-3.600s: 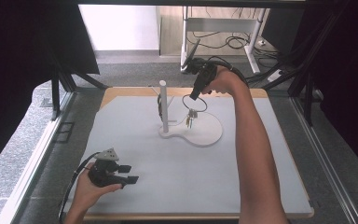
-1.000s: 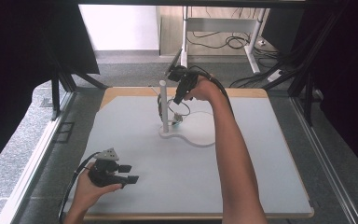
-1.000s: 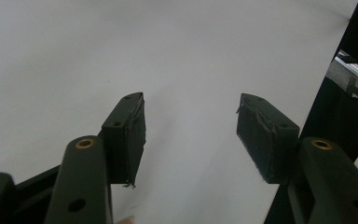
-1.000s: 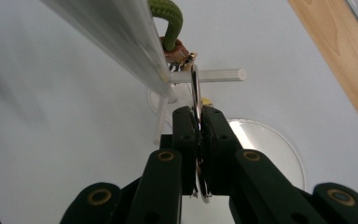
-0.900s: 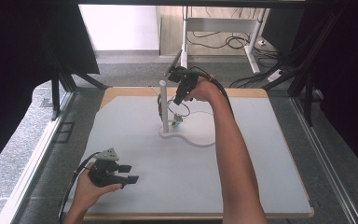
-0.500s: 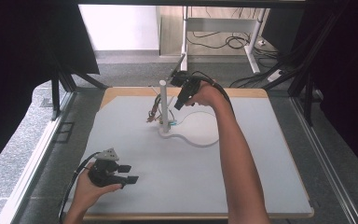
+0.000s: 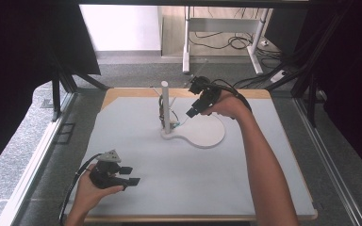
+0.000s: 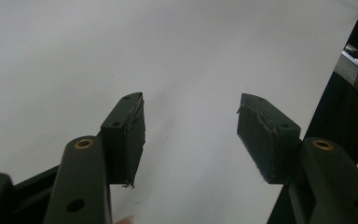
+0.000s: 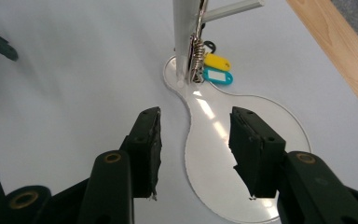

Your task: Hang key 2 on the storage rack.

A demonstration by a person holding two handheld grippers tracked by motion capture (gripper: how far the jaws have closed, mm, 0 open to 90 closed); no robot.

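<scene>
White-covered table (image 7: 179, 188) with a wooden border, desk legs and cables behind its far edge. The right gripper (image 7: 194, 109), jaws just opened and empty, backs off the keys (image 9: 196, 56) hanging on the white stand (image 7: 166, 106) near the far edge; best to withdraw level, clear of post and yellow tag (image 9: 216, 61). The left gripper (image 7: 125, 175) rests wide open at the near left corner, well apart.

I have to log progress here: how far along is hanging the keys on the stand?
Done, it seems: the bunch of keys with yellow and blue tags hangs on the white post stand. In hand: nothing; the right gripper has just been opening, with nothing between its jaws. The left gripper rests open on the table. Left: little that I can see.
</scene>
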